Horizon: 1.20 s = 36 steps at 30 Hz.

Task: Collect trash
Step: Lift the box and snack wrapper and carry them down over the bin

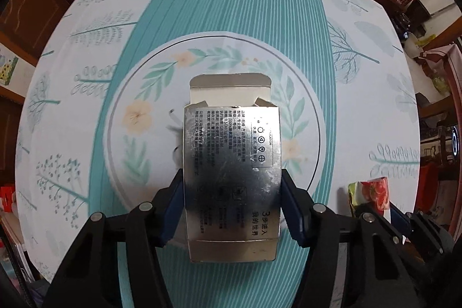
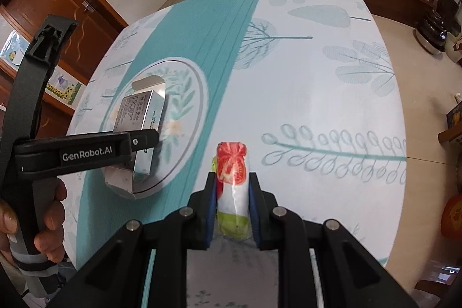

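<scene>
Over the round plate [image 1: 306,94] near the worktop's [image 1: 361,82] middle, the left tongs [image 1: 232,210] point straight down, jaws partly open and astride a silver carton [image 1: 231,163] with its end flap open; whether the pads press it I cannot tell. Nearer the worktop's near edge, the right tongs [image 2: 232,201] slant downward, clamped narrowly on a tomato-print wrapper [image 2: 232,181]. A hand [image 2: 43,227] grips the left handle
</scene>
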### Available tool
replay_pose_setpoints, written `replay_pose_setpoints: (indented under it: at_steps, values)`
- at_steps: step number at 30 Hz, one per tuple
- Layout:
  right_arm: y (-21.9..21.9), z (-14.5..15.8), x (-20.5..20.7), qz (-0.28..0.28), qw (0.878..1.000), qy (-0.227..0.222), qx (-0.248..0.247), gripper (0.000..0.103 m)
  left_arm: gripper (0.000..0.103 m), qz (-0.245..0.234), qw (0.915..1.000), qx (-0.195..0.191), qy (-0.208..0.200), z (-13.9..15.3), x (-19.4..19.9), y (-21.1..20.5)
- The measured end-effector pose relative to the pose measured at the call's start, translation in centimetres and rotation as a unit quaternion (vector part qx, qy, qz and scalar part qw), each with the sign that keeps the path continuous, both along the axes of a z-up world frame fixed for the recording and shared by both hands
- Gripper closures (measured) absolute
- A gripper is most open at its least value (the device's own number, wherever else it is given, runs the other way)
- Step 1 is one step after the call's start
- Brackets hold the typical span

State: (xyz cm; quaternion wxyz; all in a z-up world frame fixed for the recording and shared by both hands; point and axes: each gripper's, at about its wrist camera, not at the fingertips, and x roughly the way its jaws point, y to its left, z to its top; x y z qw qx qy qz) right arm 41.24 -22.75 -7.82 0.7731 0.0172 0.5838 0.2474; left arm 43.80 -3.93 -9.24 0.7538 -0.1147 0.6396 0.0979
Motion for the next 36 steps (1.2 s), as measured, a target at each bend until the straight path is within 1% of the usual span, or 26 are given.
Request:
replay_pose_setpoints:
  at_steps: [4, 10, 15, 16, 18, 20, 23, 26, 29, 32, 36]
  values:
    - [1.0, 1.1, -1.8, -0.003, 1.000, -0.006, 0.006, 0.084, 0.044, -0.005, 0.9999, -0.003, -0.014, 1.5, -3.7, 0.9]
    - [2.8, 3.6, -6.5, -0.012, 1.000, -0.019, 0.014, 0.084, 0.044, -0.027, 0.9986, -0.008, -0.044, 5.6, -9.8, 2.3]
    - [4.7, 6.7, -12.8, -0.041, 0.998, -0.044, 0.017, 0.084, 0.044, -0.060, 0.9944, -0.021, -0.084, 9.5, -17.1, 4.5]
    - [5.1, 7.4, -14.2, -0.052, 0.997, -0.048, 0.021, 0.084, 0.044, -0.067, 0.9935, -0.023, -0.090, 10.0, -18.0, 5.1]
    - [5.7, 8.6, -17.1, -0.071, 0.996, -0.055, 0.029, 0.084, 0.044, -0.086, 0.9907, -0.027, -0.102, 11.3, -21.1, 6.0]
    - [6.6, 10.0, -20.9, -0.090, 0.993, -0.067, 0.036, 0.084, 0.044, -0.105, 0.9879, -0.028, -0.110, 12.3, -23.7, 6.5]
    - [7.6, 11.2, -25.7, -0.115, 0.990, -0.074, 0.045, 0.084, 0.044, -0.132, 0.9827, -0.024, -0.128, 13.5, -27.9, 7.8]
    - [8.8, 12.0, -30.1, -0.135, 0.987, -0.077, 0.049, 0.084, 0.044, -0.152, 0.9782, -0.026, -0.139, 14.2, -31.6, 9.1]
    - [9.8, 12.3, -33.6, -0.144, 0.986, -0.075, 0.044, 0.084, 0.044, -0.167, 0.9753, -0.029, -0.141, 14.4, -34.9, 10.2]
    - [10.8, 12.2, -36.7, -0.148, 0.986, -0.060, 0.038, 0.084, 0.044, -0.176, 0.9746, -0.037, -0.133, 14.2, -37.5, 10.7]
    - [11.7, 12.0, -39.6, -0.140, 0.989, -0.047, 0.024, 0.084, 0.044, -0.188, 0.9736, -0.042, -0.122, 13.7, -40.4, 10.7]
